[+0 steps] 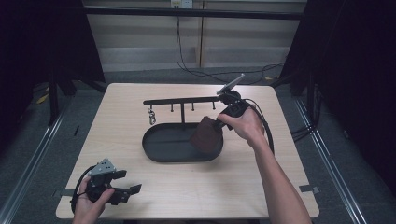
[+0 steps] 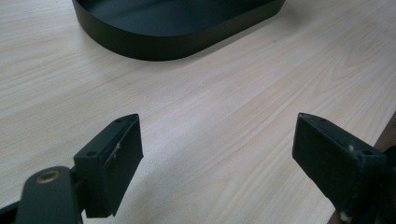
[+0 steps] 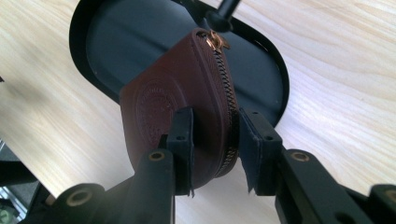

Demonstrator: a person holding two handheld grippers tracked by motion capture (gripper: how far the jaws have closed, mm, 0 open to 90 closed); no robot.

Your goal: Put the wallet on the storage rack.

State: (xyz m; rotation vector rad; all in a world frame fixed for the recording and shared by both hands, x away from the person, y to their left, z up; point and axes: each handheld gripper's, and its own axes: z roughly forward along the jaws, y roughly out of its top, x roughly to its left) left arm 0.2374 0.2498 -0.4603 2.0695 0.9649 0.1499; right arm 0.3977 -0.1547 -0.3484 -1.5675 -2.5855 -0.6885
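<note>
Brown pouch (image 3: 187,93) in right claw (image 3: 212,140), embossed seal illegible

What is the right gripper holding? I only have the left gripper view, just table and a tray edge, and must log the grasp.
Observer: The right gripper is shut on a brown zip pouch, one jaw on each face.
Operator: Is the pouch in the tray?
Observer: It hangs over the tray's right end; whether it touches the floor of the tray I cannot tell.
Operator: Anything else on that tray?
Observer: A post rises from it with a hook bar, and a metal clasp hangs near the bar's left end.
Operator: And my left gripper?
Observer: The left gripper sits open at the table's near left corner.
</note>
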